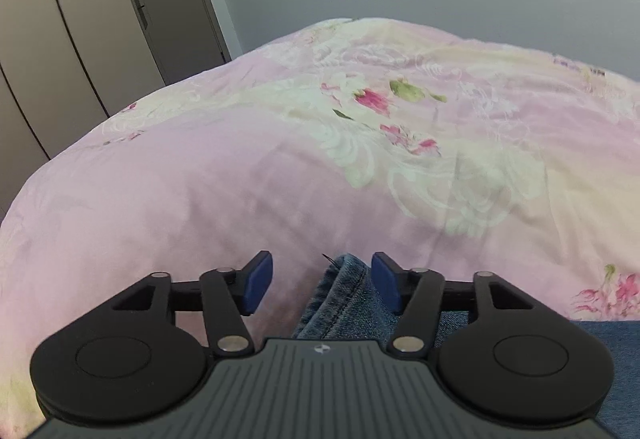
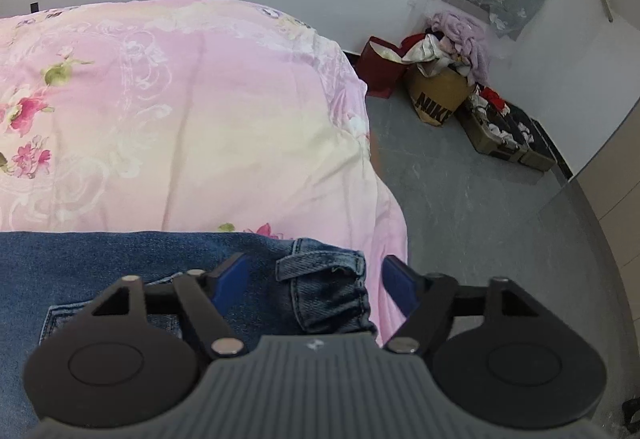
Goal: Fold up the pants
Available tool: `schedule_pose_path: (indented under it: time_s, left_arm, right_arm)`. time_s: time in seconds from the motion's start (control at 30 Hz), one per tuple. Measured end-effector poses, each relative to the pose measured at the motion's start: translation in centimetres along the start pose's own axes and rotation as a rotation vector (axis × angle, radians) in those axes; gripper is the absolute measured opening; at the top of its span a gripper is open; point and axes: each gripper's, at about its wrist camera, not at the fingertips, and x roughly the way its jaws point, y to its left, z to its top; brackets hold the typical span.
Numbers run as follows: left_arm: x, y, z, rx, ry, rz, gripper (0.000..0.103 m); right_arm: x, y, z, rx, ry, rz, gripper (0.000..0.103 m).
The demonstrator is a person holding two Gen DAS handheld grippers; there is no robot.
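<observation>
Blue denim pants (image 2: 120, 263) lie flat on pink floral bed (image 2: 200, 119), near its front edge. Left gripper (image 1: 322, 283) jaws apart around hem corner, not pressing. Right gripper (image 2: 310, 285) jaws apart around waistband belt loop (image 2: 320, 263), holding nothing. Advice: lift both straight away, avoid snagging loop, leave fold square.

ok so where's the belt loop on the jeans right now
In the right wrist view the belt loop lies between the open right gripper's fingers, at the jeans' right corner near the pink bedspread's edge.
</observation>
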Motion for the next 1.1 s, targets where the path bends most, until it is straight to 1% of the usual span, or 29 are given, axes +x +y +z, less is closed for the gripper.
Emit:
schedule_pose_path:
  time_s: [0.07,0.13,0.2,0.23,0.3,0.43,0.5,0.57,0.6,0.63,0.67,0.73,0.8,0.93,1.03,1.1]
  left_arm:
    - [-1.8,1.5,-0.3,-0.031,0.009,-0.061,0.070]
    - [-3.5,2.6,-1.2,-0.049,0.035,-0.084,0.070]
    - [-5.1,3.7,-2.5,-0.076,0.046,-0.118,0.070]
    - [-5.8,4.2,-3.3,-0.091,0.057,-0.121,0.070]
    - [-6.9,5.2,-4.9,-0.145,0.077,-0.140,0.070]
    - [-7.4,6.9,-8.3,-0.243,0.145,-0.208,0.070]
    - [-7.0,7.2,-9.6,-0.275,0.164,-0.217,0.070]
    - [-6.1,7.7,-11.0,-0.329,0.190,-0.222,0.071]
    - [-5.6,7.9,-11.6,-0.363,0.203,-0.226,0.071]
    - [-5.2,8.1,-12.2,-0.392,0.213,-0.237,0.071]
    - [-4.8,8.2,-12.6,-0.415,0.219,-0.250,0.071]
    - [-4.2,8.3,-13.2,-0.440,0.217,-0.266,0.071]
    - [-3.8,8.3,-13.5,-0.451,0.201,-0.273,0.071]
    - [-2.9,8.6,-13.3,-0.459,0.168,-0.286,0.071]
    - [-2.1,8.7,-13.2,-0.464,0.144,-0.295,0.071]
    - [-1.4,8.8,-13.1,-0.467,0.133,-0.314,0.071]
  right_arm:
    - [-1.7,0.5,0.0,-0.003,-0.016,0.020,0.078]
    - [-3.5,1.5,-0.4,-0.003,-0.033,0.062,0.078]
    - [-5.1,3.0,-0.9,-0.012,-0.042,0.120,0.078]
    - [-6.0,4.1,-1.3,-0.025,-0.048,0.153,0.078]
    - [-7.5,6.3,-2.1,-0.062,-0.054,0.214,0.078]
    - [-10.5,11.9,-4.1,-0.146,-0.058,0.369,0.078]
    - [-11.7,15.0,-4.9,-0.186,-0.046,0.451,0.078]
    - [-12.3,18.1,-5.7,-0.233,-0.022,0.524,0.077]
    - [-12.5,19.8,-6.1,-0.261,-0.011,0.553,0.073]
    - [-12.8,21.5,-6.6,-0.294,-0.001,0.584,0.065]
    - [-12.9,23.2,-7.0,-0.327,0.010,0.609,0.060]
    - [-13.1,26.6,-7.8,-0.397,0.041,0.652,0.040]
    - [-13.4,29.8,-8.2,-0.483,0.047,0.685,0.031]
    - [-14.1,35.7,-8.4,-0.680,0.022,0.720,0.031]
    - [-14.1,39.1,-7.5,-0.782,-0.021,0.735,0.030]
    - [-14.0,41.3,-6.9,-0.839,-0.037,0.719,0.030]
